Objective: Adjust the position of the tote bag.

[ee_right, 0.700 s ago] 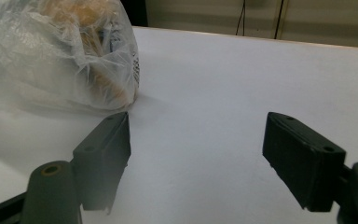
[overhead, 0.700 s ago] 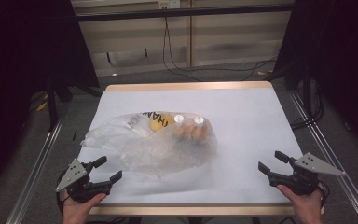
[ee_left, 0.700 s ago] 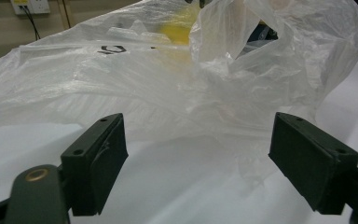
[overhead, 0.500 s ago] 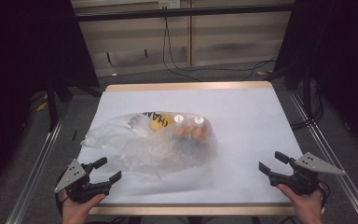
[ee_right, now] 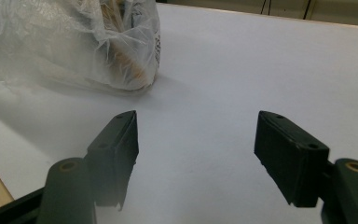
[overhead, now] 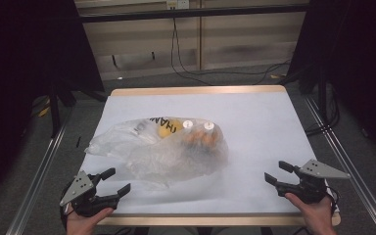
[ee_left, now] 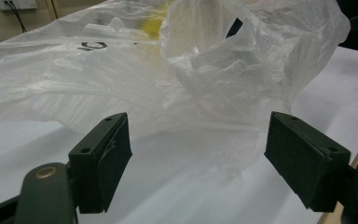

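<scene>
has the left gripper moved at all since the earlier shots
No. The left gripper sits at the same spot beside the table's near wooden edge, jaws open toward the plastic bag.

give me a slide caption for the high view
Two open hand-held grippers, left gripper and right gripper, wait either side of a filled plastic bag on the table.

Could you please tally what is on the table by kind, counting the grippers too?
Clear plastic bag: 1
White round caps inside the bag: 2
Yellow item inside the bag: 1
Grippers: 2, left gripper and right gripper, both open
Total: 6
</scene>
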Demonstrator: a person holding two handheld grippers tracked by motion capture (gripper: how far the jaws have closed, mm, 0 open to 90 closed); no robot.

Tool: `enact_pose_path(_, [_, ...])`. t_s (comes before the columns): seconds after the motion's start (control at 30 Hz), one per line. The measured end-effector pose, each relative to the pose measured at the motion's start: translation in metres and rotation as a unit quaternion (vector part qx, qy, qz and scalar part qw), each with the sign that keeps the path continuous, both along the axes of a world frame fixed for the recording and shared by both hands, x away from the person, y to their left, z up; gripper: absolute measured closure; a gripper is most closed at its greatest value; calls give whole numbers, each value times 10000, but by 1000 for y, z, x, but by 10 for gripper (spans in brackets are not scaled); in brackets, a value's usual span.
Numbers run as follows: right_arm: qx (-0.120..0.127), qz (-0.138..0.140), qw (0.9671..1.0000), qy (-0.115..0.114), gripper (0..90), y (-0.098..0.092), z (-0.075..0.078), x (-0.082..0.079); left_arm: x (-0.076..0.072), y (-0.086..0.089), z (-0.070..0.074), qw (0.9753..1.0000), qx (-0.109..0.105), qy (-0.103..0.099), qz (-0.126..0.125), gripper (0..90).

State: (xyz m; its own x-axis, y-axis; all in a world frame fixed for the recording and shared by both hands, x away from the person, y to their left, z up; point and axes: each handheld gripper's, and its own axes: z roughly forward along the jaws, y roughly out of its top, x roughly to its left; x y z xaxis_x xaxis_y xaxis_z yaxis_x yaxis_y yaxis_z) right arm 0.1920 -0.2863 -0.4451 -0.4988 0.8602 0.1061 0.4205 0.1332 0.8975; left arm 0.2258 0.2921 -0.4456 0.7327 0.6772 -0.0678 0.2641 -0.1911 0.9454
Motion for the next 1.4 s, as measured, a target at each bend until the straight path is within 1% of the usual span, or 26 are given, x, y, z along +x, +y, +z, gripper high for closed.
enact_pose_path(0.03, [10,-5,10000,11,301,1,0,0,2,0,1,9999,-100,48,13,214])
enact_pose_path(0.07, [95,6,10000,27,301,1,0,1,3,-2,2,10000,-75,58,-4,207])
enact_pose_path(0.1, [100,37,9999,52,301,2,-1,2,5,-6,5,9999,82,-54,-49,201])
enact_pose_path(0.13, [100,37,9999,52,301,2,-1,2,5,-6,5,9999,82,-54,-49,196])
enact_pose_path(0.23, [76,100,9999,85,301,5,0,1,4,-8,13,9998,51,-210,-19,182])
enact_pose_path(0.3, [98,112,9998,93,301,5,0,0,4,-11,15,9997,0,-219,-87,168])
enact_pose_path(0.33, [179,122,9997,93,301,5,0,-1,5,-13,15,9996,72,-230,-116,159])
enact_pose_path(0.43, [112,136,9998,64,300,7,1,-2,9,-20,16,9993,138,-243,-249,147])
enact_pose_path(0.5, [25,197,9998,47,300,8,0,-1,12,-24,17,9990,125,-210,-362,138])
enact_pose_path(0.57, [45,172,9998,120,294,8,-1,2,18,-29,17,9988,272,-147,-376,128])
enact_pose_path(0.67, [4,182,9997,150,296,8,-2,4,24,-33,15,9990,255,-102,-352,130])
enact_pose_path(0.77, [-63,207,9996,169,296,9,-2,4,35,-38,13,9986,174,-62,-500,135])
enact_pose_path(0.8, [-63,207,9996,169,296,9,-2,4,36,-40,13,9986,235,-72,-479,135])
enact_pose_path(0.87, [-71,209,9996,159,296,9,-2,3,37,-43,10,9986,149,-67,-508,159])
enact_pose_path(0.9, [-77,234,9996,156,295,10,-2,2,37,-42,9,9981,260,-58,-560,246])
enact_pose_path(0.97, [-117,256,9995,143,295,10,-2,2,37,-40,7,9981,204,11,-577,321])
enact_pose_path(1.0, [-117,256,9995,143,295,10,-2,2,37,-40,7,9981,204,11,-577,395])
enact_pose_path(1.03, [-124,254,9995,146,295,10,-2,2,38,-39,7,9981,136,36,-596,395])
enact_pose_path(1.07, [-125,261,9994,162,295,10,-3,3,38,-37,7,9984,150,37,-550,446])
enact_pose_path(1.1, [-133,244,9994,183,294,9,-3,5,39,-36,5,9981,158,106,-590,532])
enact_pose_path(1.17, [-145,243,9994,201,291,9,-3,5,39,-36,4,9979,188,145,-601,592])
enact_pose_path(1.2, [-140,233,9994,210,291,9,-4,6,39,-36,4,9972,229,204,-681,645])
enact_pose_path(1.23, [-140,233,9994,210,291,9,-4,6,39,-36,3,9966,197,197,-769,645])
enact_pose_path(1.3, [-163,287,9993,203,291,10,-3,5,37,-38,4,9962,204,256,-802,741])
enact_pose_path(1.37, [-165,281,9993,199,291,10,-3,4,36,-39,5,9961,222,299,-794,752])
enact_pose_path(1.4, [-154,286,9992,212,291,11,-3,4,36,-40,6,9955,171,342,-868,755])
